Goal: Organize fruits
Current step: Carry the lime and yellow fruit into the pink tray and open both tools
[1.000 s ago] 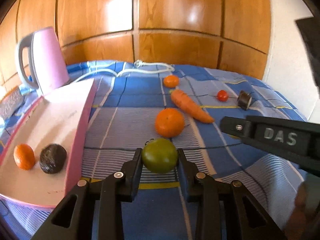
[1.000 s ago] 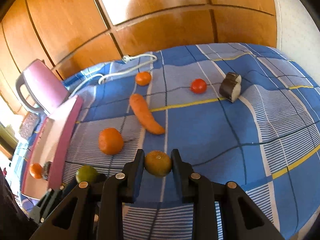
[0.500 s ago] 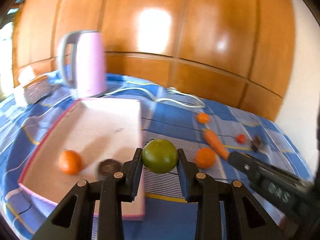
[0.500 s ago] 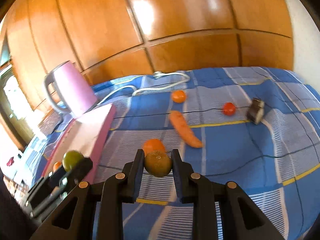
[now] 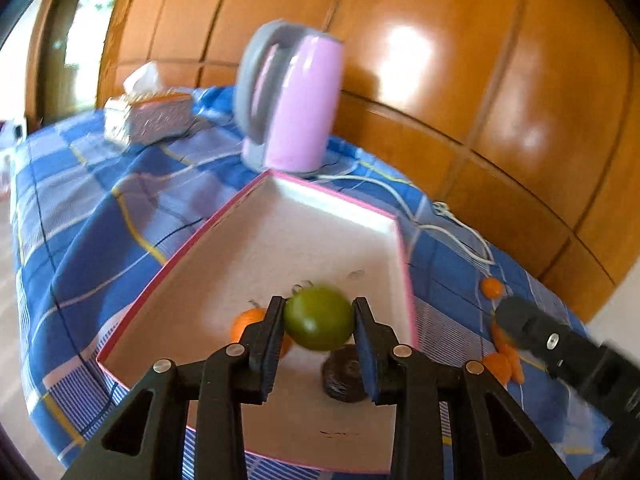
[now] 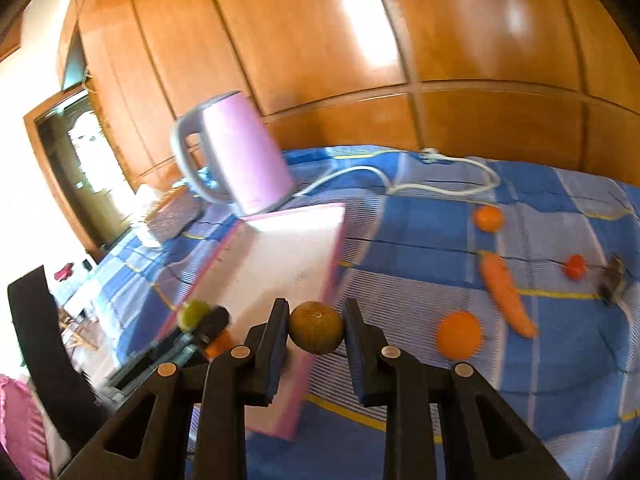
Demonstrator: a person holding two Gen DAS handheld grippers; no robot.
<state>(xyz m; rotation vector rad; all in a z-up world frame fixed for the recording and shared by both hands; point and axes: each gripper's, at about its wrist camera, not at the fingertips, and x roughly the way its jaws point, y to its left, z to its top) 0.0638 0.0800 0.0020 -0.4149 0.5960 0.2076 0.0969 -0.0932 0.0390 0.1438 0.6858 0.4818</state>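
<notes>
Two fruits lie in the pink tray (image 5: 224,216). The left gripper (image 5: 319,330) clamps a green fruit (image 5: 319,317), the right gripper (image 6: 317,332) a brownish orange (image 6: 317,332); two oranges (image 6: 459,334) remain on the cloth (image 6: 420,240).

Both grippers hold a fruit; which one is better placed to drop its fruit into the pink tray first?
Probably the left gripper: its green fruit appears over the pink tray, while the right gripper holds its brownish-orange fruit near the tray's edge.
</notes>
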